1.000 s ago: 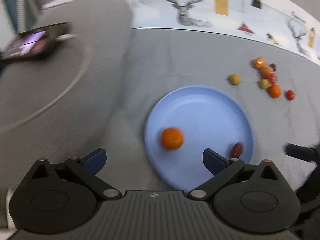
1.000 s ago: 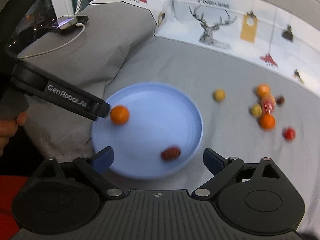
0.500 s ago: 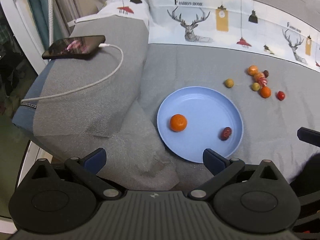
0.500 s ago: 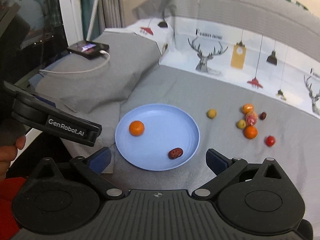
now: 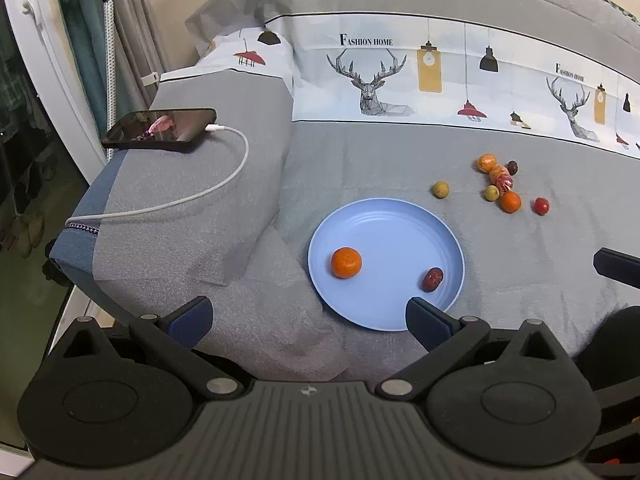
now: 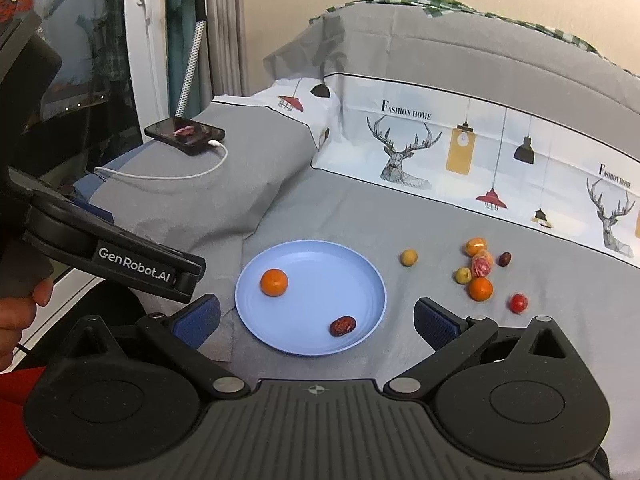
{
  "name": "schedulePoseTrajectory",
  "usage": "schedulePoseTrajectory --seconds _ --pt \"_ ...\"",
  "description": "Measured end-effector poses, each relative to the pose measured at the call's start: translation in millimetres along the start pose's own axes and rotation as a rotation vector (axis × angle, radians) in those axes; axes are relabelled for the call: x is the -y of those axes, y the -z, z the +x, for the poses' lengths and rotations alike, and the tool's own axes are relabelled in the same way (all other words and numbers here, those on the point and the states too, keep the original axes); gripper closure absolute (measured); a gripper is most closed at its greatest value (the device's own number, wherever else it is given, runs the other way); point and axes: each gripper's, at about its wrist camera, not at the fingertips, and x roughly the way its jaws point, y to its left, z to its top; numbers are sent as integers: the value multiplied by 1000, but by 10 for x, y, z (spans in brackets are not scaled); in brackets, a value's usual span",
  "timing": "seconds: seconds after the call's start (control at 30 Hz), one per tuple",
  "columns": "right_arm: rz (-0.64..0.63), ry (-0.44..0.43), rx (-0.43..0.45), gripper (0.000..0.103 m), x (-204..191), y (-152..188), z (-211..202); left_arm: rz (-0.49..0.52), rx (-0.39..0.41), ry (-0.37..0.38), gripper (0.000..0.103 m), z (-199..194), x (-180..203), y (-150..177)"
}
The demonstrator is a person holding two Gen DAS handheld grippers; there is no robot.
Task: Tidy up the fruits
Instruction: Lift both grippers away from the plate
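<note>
A glossy black phone (image 5: 160,130) lies at far left on a raised fold of coarse-woven grey bed cover (image 5: 192,216), a white cable (image 5: 224,176) curling from its end. On the flatter grey cover sits a round, smooth, pale-blue plate (image 5: 384,224) with faint concentric rings; it holds a dimpled round orange (image 5: 346,263) on its left side and a wrinkled, oval, dark-red date (image 5: 432,279) near its right rim. To the right of the plate, loose on the fabric, lie a small yellowish round fruit (image 5: 440,189), then a tight cluster of fruits (image 5: 498,184) in orange, yellow and dark tones, and a shiny red one (image 5: 541,205) just beyond it. Behind runs a printed white band with deer heads and lamps (image 5: 376,80).

The left tongs (image 5: 308,316) stand wide apart, holding nothing. The right tongs (image 6: 316,320) have just been widening and hold nothing between their blue ribbed pads; the plate lies beyond them.
</note>
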Motion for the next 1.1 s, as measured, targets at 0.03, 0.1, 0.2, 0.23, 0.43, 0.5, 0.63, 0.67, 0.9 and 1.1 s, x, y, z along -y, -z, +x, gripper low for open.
schedulePoseTrajectory --seconds 0.03,0.1,0.2,0.23,0.43,0.5,0.63,0.67,0.9,1.1 --pt "-2 0 1 1 -4 -2 -3 0 1 0 0 -1 -7 5" --pt "-2 1 3 1 -14 -3 -4 -2 0 1 0 1 -13 6" --pt "-3 2 2 1 -17 -2 -4 -3 1 2 0 4 -16 12" --pt "-3 1 0 1 -16 -4 0 -3 0 2 0 12 -21 13" --pt "-3 -3 -19 1 -20 -3 49 -8 -7 5 0 50 -48 14" --pt "-3 -5 -24 1 -18 -8 67 -8 -13 6 0 70 -49 11" --pt "3 -9 -32 1 5 -6 100 -3 -20 7 0 98 -38 1" --pt "5 -10 -36 1 10 -7 114 -3 -22 7 0 106 -37 -2" --pt "21 -20 -53 1 43 6 193 -1 -42 11 0 169 -9 -43" --pt "67 13 -59 1 156 50 279 9 -64 16 0 268 69 -136"
